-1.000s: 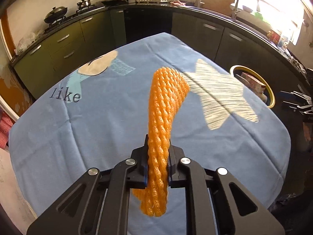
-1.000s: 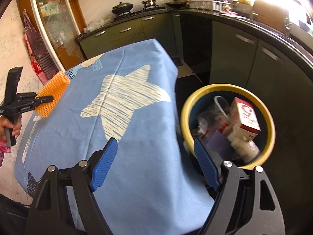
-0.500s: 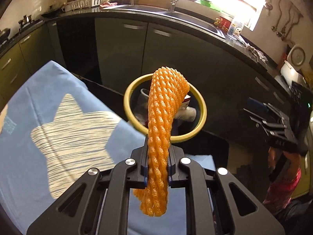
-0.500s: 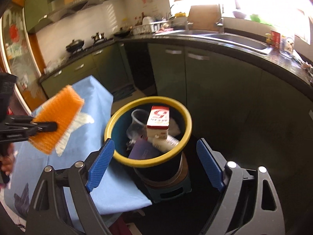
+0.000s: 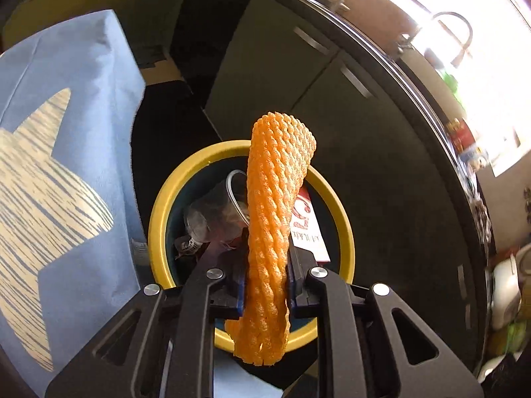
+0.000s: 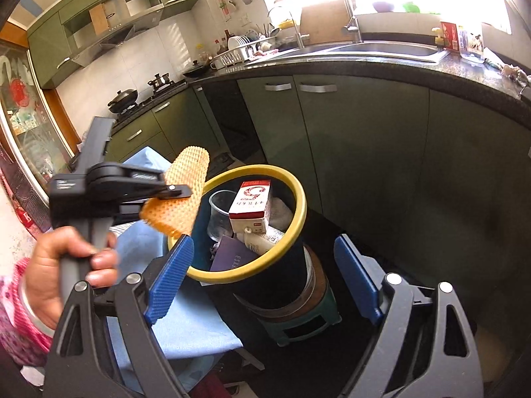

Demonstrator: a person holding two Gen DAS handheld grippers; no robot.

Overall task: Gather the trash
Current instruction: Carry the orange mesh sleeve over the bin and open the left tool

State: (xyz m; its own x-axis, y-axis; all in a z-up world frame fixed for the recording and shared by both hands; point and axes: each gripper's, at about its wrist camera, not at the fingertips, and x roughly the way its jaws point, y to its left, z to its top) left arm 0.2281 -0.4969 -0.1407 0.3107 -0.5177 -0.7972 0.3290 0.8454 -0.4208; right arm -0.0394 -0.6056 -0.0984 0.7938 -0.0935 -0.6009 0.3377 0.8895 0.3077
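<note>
Within the last second the left tool [image 5: 265, 293] has swung from over the desk [image 5: 66, 172] to the yellow-rimmed bin [image 5: 159, 219], clamped on the orange foam net [image 5: 275, 205]. The net probably hangs over the opening, ready to drop. The right tool [image 6: 265, 278] gapes empty.

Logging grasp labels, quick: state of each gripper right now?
Left gripper: shut on the orange foam fruit net, near the yellow-rimmed trash bin.
Right gripper: open, holding nothing.
</note>
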